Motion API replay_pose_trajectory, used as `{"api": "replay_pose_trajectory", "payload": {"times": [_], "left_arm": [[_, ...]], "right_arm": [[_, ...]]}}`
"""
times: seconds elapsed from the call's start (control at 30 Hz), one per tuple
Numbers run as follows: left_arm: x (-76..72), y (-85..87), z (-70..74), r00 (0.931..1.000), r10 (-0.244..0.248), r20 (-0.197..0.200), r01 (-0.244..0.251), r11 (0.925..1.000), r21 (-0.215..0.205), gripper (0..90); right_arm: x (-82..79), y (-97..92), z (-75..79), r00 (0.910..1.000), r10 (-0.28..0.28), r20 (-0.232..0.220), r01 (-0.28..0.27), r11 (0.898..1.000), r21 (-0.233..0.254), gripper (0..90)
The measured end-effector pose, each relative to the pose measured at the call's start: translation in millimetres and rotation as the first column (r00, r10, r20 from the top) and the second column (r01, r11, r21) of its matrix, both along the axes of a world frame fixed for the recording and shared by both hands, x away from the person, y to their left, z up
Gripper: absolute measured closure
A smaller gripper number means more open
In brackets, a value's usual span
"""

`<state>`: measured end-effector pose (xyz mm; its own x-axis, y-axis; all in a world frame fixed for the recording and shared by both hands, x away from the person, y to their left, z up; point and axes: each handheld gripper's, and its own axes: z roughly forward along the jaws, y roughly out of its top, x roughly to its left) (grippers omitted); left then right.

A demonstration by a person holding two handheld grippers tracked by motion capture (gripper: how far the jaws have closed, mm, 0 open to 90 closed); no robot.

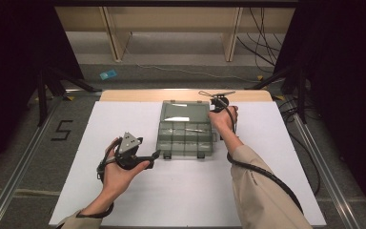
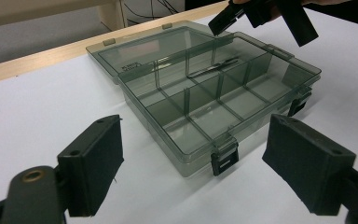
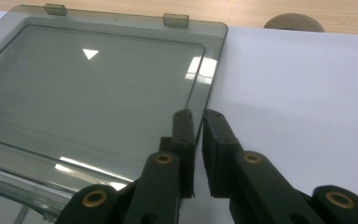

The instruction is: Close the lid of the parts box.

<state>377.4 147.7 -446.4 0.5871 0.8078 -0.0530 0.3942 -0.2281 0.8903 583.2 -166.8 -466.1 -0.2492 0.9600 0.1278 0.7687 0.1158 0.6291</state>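
From above, the open compartment box (image 1: 185, 131) sits mid-table, the right gripper (image 1: 218, 101) at its lid's (image 1: 183, 111) right edge. The left gripper (image 2: 193, 163) gapes wide before the box's front corner. The right gripper's own view shows its jaws nipping the lid's edge (image 3: 199, 100).

High cam looks down, both tool cams close, sharing box (image 1: 186, 129)
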Motion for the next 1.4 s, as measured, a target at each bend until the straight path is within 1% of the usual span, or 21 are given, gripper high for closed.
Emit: {"api": "replay_pose_trajectory", "payload": {"times": [0.07,0.13,0.27,0.43,0.47,0.5,0.67,0.7,0.77,0.8,0.87,0.97,1.0,1.03,1.07,1.1,1.17,1.23,1.33,1.37,1.4], "left_arm": [[0.1,0.1,0.0,1.0,-0.001,0.001,0.001,1.0,0.001,18.3],[0.1,0.3,0.1,1.0,-0.001,0.002,0.001,1.0,0.001,18.3],[0.2,0.2,-0.3,1.0,0.002,-0.003,-0.002,1.0,-0.005,18.3],[2.4,2.4,-0.6,1.0,0.006,-0.002,-0.006,1.0,0.007,18.3],[3.5,2.5,-1.7,1.0,0.006,-0.007,-0.006,0.9999,-0.01,18.3],[4.6,3.7,-1.3,0.9999,0.01,-0.006,-0.01,0.9999,0.003,18.6],[15.8,7.4,-0.7,0.9991,0.038,-0.019,-0.038,0.9993,-0.008,20.5],[19.5,8.3,0.3,0.999,0.041,-0.02,-0.041,0.9992,-0.003,21.1],[29.5,9.5,2.8,0.998,0.056,-0.031,-0.056,0.9984,-0.008,23.4],[36.1,10.1,4.6,0.9975,0.063,-0.032,-0.063,0.998,-0.008,24.4],[50.8,9.7,8.3,0.9953,0.087,-0.043,-0.088,0.9959,-0.023,26.8],[74.9,4.8,13.1,0.9935,0.1,-0.053,-0.101,0.9948,-0.011,31.3],[83.5,2.1,13.7,0.9925,0.105,-0.063,-0.105,0.9944,-0.007,32.2],[92.0,-0.1,14.7,0.9909,0.109,-0.08,-0.108,0.9941,0.011,33.5],[101.1,-3.0,14.7,0.9888,0.115,-0.096,-0.114,0.9934,0.009,34.8],[110.0,-4.2,15.2,0.9869,0.114,-0.114,-0.112,0.9934,0.026,35.9],[127.1,-6.9,15.9,0.981,0.118,-0.154,-0.111,0.9923,0.054,38.8],[142.5,-13.2,14.5,0.9725,0.142,-0.184,-0.139,0.9899,0.027,42.8],[161.1,-17.2,12.8,0.9623,0.146,-0.23,-0.131,0.9883,0.078,47.1],[166.3,-18.4,11.7,0.9578,0.151,-0.244,-0.134,0.9872,0.087,48.3],[171.2,-19.8,10.1,0.9529,0.162,-0.256,-0.143,0.9856,0.09,49.6]], "right_arm": [[-0.9,2.8,0.7,0.9995,-0.026,-0.016,0.026,1.0,0.011,85.4],[0.1,2.0,0.5,0.9999,-0.014,-0.001,0.014,1.0,-0.009,86.1],[-1.2,5.3,1.9,0.9989,-0.047,-0.002,0.047,0.999,-0.018,87.3],[-4.2,11.9,3.5,0.9947,-0.102,-0.011,0.102,0.995,-0.004,88.4],[-4.6,12.4,3.7,0.994,-0.109,-0.009,0.109,0.994,-0.004,88.5],[-5.2,12.5,4.4,0.9937,-0.112,-0.01,0.112,0.994,-0.003,88.6],[-7.7,13.0,4.4,0.9917,-0.127,0.019,0.127,0.992,-0.009,89.1],[-7.6,11.2,4.2,0.9937,-0.107,0.033,0.108,0.994,-0.02,89.2],[-8.6,11.6,4.2,0.9925,-0.114,0.045,0.114,0.993,-0.019,89.4],[-9.9,13.2,4.9,0.9909,-0.13,0.033,0.13,0.991,-0.001,89.4],[-10.7,11.7,5.5,0.9912,-0.122,0.053,0.123,0.992,-0.019,89.6],[-13.1,11.9,7.1,0.9879,-0.142,0.062,0.143,0.99,-0.004,89.7],[-13.5,11.7,8.8,0.9878,-0.146,0.052,0.147,0.989,0.0,89.7],[-13.9,10.2,7.9,0.9883,-0.136,0.069,0.136,0.991,-0.006,89.7],[-14.5,9.5,9.0,0.9892,-0.134,0.06,0.134,0.991,0.002,89.7],[-15.1,9.6,7.8,0.9864,-0.147,0.074,0.147,0.989,0.005,89.7],[-16.5,8.3,8.1,0.9868,-0.147,0.068,0.146,0.989,0.015,89.7],[-18.0,8.8,7.9,0.984,-0.168,0.059,0.166,0.985,0.042,89.7],[-17.8,5.2,4.5,0.9848,-0.135,0.108,0.135,0.991,0.014,89.7],[-19.1,6.8,7.0,0.9852,-0.153,0.077,0.151,0.988,0.039,89.7],[-18.7,5.6,5.5,0.9847,-0.142,0.101,0.14,0.99,0.028,89.7]]}}
